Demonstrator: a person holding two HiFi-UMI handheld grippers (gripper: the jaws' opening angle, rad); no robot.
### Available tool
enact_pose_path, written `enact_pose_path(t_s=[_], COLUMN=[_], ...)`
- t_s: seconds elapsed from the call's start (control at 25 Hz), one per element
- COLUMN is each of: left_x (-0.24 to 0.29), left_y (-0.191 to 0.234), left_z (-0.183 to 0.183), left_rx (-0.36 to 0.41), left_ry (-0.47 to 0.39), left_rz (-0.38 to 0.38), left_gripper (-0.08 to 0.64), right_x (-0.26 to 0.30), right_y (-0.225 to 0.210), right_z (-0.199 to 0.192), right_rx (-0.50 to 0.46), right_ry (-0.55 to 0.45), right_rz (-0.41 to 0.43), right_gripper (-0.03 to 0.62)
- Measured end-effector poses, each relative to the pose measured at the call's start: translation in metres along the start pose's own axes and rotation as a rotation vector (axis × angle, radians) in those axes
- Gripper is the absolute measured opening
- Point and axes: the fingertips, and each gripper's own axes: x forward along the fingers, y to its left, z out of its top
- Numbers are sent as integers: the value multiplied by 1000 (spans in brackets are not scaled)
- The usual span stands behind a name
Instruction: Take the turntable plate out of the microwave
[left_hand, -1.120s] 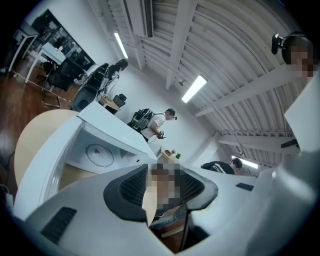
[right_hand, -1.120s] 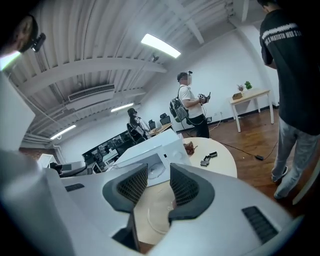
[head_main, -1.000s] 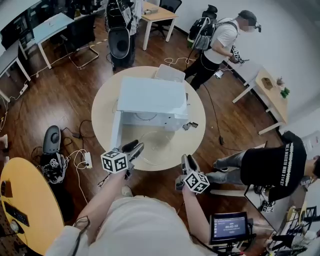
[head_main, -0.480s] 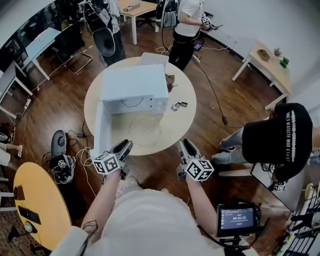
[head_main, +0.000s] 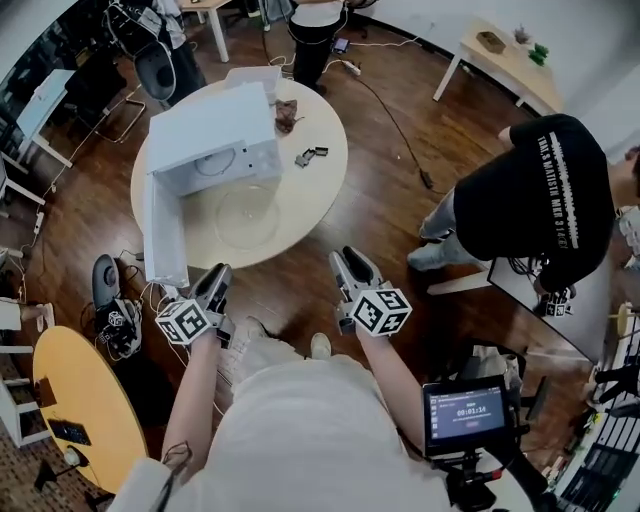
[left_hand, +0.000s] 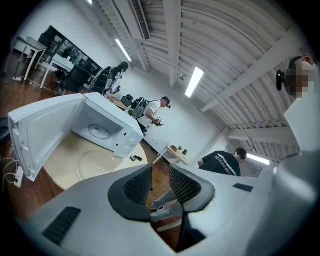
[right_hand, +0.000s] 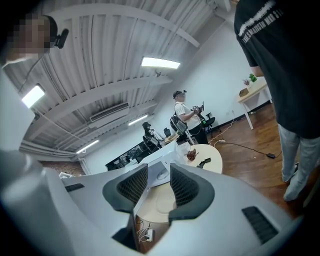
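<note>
Round table (head_main: 312, 185) bears turntable plate (head_main: 246, 216) outside microwave (head_main: 208, 135); left tongs (head_main: 219, 273), just narrowing, and right tongs (head_main: 349, 256) gape empty.

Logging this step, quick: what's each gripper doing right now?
Left gripper: open, nothing between the jaws, which have just been closing partway.
Right gripper: open, empty.
</note>
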Motion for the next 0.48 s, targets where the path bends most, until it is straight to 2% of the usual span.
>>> enact_pose_path(t_s=[0.32,0.48], left_x=[-22,-35], left_y=[-22,-30], left_z=[-69,-84], left_rx=[-43,-41], left_ry=[19,24], left_rz=[27,43], left_gripper=[101,101], right_x=[-60,-75], right_y=[-11,-7], right_z=[-20,-14], right_rx=[-33,63], right_ry=[59,49], right_rz=[13,37], right_gripper=[138,138])
